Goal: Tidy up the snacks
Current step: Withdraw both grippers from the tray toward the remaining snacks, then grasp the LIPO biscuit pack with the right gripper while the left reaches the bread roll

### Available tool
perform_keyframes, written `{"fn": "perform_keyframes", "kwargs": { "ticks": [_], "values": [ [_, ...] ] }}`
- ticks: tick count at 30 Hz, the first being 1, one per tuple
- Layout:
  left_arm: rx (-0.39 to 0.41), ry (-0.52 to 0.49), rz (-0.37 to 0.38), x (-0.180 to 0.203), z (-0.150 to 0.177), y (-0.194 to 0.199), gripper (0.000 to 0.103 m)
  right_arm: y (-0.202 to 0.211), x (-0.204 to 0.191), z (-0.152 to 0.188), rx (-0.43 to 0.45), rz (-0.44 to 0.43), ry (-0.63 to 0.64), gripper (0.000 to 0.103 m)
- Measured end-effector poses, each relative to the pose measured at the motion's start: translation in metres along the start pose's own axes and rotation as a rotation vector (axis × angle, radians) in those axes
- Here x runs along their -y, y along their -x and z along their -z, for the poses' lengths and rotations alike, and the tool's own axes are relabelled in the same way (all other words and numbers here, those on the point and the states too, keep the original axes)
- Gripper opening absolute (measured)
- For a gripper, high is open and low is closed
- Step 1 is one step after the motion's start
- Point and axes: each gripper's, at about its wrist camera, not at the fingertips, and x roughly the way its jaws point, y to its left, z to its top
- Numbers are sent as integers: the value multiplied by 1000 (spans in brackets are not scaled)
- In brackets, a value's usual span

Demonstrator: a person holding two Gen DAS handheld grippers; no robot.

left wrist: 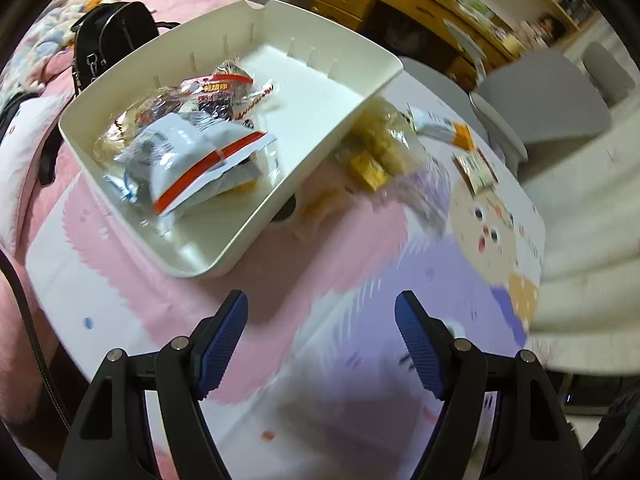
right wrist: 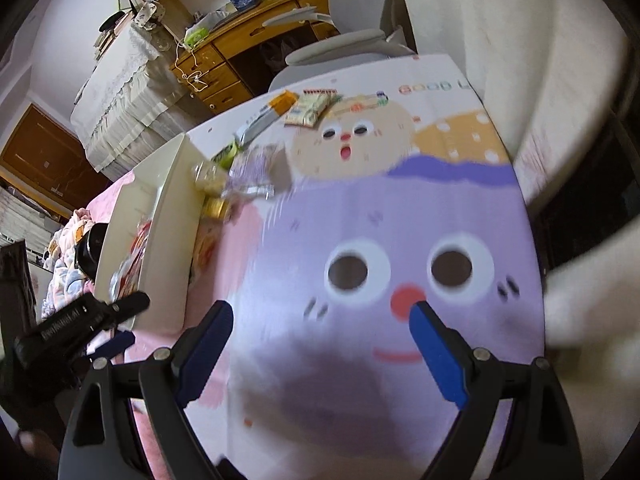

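Note:
A white plastic bin [left wrist: 352,116] stands on the cartoon-print table and holds several snack packets, with a white and red bag [left wrist: 200,164] on top. Loose snacks lie beyond its right side: a clear bag of yellow pieces [left wrist: 384,136], a purple packet [left wrist: 428,196], a white and orange packet [left wrist: 440,128] and a small printed packet [left wrist: 476,168]. My left gripper [left wrist: 320,308] is open and empty, above the table in front of the bin. My right gripper [right wrist: 322,322] is open and empty over the purple cartoon face. The bin [right wrist: 168,224] and the loose snacks [right wrist: 248,176] lie at its far left.
A black bag [left wrist: 116,40] lies on the pink bed behind the bin. A grey chair [left wrist: 548,100] stands at the table's far side, a wooden desk [right wrist: 248,44] beyond it. The left gripper's body [right wrist: 80,320] shows at the lower left of the right wrist view.

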Motion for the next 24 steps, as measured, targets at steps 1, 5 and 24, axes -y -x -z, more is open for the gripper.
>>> {"fn": "perform_keyframes", "kwargs": {
  "ticks": [1, 5, 24],
  "values": [
    [17, 13, 7, 3, -2, -6, 75, -6, 0, -9, 5, -5, 9, 90],
    [71, 28, -20, 14, -9, -28, 75, -36, 3, -45, 16, -21, 26, 90],
    [256, 152, -136, 42, -24, -98, 75, -164, -10, -181, 73, -25, 72, 90]
  ]
}}
